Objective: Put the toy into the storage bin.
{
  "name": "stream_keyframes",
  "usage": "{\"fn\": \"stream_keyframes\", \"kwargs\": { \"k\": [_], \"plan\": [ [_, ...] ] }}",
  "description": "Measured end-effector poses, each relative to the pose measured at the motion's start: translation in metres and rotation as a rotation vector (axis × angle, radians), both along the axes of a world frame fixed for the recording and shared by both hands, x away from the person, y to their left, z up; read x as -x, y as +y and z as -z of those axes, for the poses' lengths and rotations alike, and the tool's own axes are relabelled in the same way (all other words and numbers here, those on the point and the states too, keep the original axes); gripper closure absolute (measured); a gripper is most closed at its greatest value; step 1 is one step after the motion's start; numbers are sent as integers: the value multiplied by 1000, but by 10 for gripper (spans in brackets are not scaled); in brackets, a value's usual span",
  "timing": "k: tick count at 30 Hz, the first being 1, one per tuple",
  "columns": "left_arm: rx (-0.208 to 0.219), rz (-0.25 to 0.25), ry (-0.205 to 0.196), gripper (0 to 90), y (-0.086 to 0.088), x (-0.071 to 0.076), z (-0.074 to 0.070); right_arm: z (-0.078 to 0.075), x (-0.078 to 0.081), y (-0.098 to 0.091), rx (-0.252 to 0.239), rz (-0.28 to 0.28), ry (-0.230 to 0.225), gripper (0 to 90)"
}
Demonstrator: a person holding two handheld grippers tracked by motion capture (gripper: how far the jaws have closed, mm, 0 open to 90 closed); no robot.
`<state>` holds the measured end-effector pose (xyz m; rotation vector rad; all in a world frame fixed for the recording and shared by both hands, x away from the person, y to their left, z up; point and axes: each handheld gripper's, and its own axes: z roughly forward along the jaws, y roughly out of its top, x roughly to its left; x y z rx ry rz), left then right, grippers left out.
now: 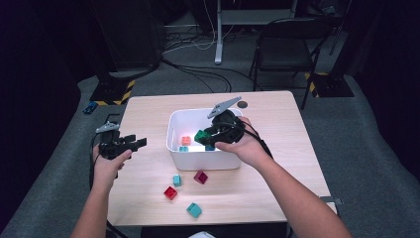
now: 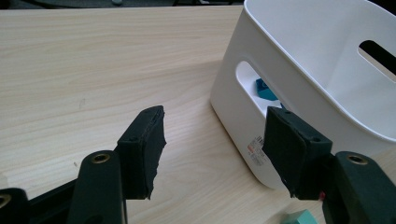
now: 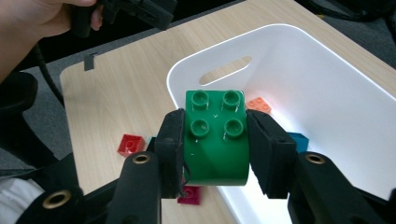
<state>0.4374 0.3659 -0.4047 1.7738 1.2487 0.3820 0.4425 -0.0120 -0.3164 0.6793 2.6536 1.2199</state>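
My right gripper (image 1: 207,135) is shut on a green four-stud brick (image 3: 215,135), its pads pressed against the brick's two sides. It holds the brick above the near side of a white bin (image 1: 205,161). Inside the bin lie an orange brick (image 3: 259,105), a blue brick (image 3: 296,139) and a small teal one (image 1: 183,148). My left gripper (image 2: 215,144) is open and holds nothing. It hovers over bare table to the left of the bin (image 2: 289,51). A blue brick (image 2: 265,89) shows through the bin's handle slot.
Loose on the table in front of the bin lie a small teal brick (image 1: 177,180), a magenta brick (image 1: 200,177), a red brick (image 1: 170,193) and a larger teal brick (image 1: 193,209). A black chair (image 1: 285,49) stands on the floor beyond the table.
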Motion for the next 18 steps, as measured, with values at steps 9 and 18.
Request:
{"fn": "stream_keyframes", "kwargs": {
  "k": [9,18],
  "plan": [
    [0,1,5,384,0,0,0,-4,-18,5,5,28,-10,586],
    [2,0,3,384,1,0,0,1,-32,24,12,15,-12,586]
  ]
}}
